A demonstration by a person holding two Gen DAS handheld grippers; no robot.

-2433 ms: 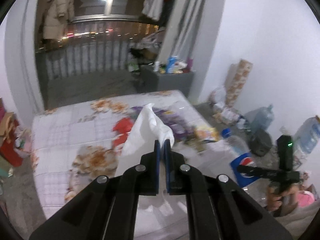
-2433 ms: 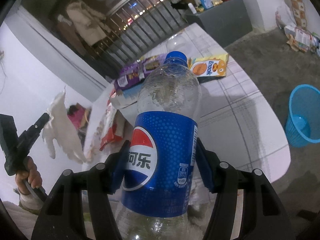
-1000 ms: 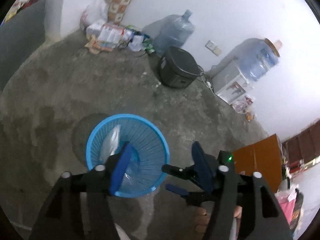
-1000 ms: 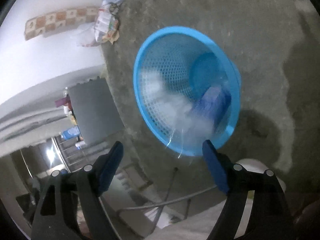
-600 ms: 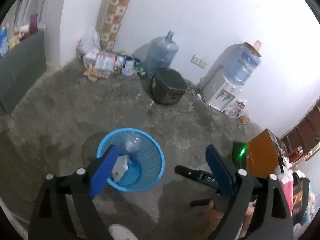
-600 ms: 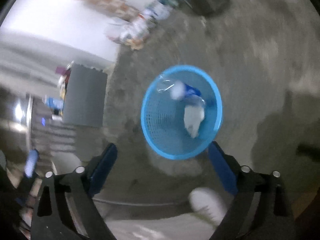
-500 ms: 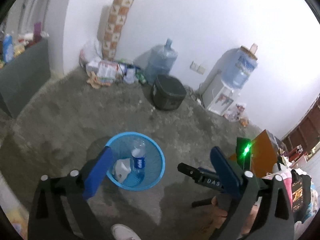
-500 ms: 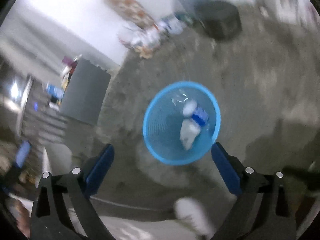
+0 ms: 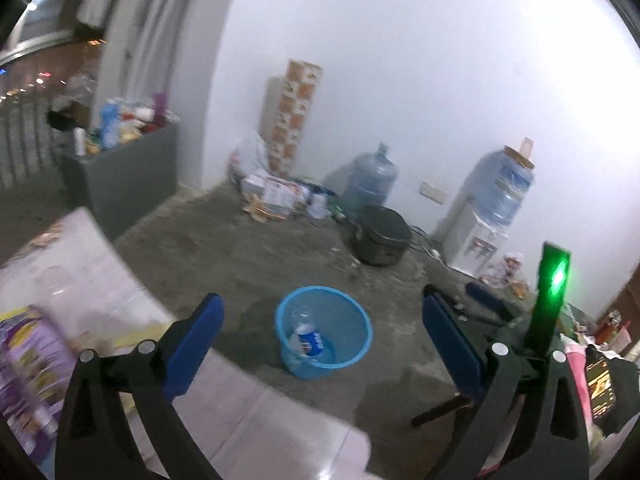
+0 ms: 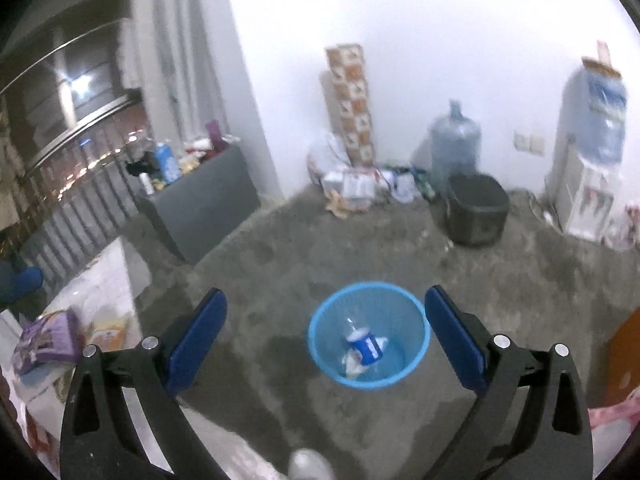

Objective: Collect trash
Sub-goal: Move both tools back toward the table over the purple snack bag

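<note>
Bottle [image 10: 365, 349] + tissue [image 10: 352, 364] in basket [image 10: 416, 320]. Both grippers' jaws apart, empty. Wrappers [image 9: 28, 360] at 9 o'clock on surface [image 9: 260, 420] left.

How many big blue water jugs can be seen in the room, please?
2. One water jug stands on the floor by the wall, behind the dark pot; the other jug sits atop the white dispenser. More may be hidden.

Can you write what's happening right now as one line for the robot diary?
left gripper: open, empty | right gripper: open, empty | Pepsi bottle: in blue basket | tissue: in basket
</note>
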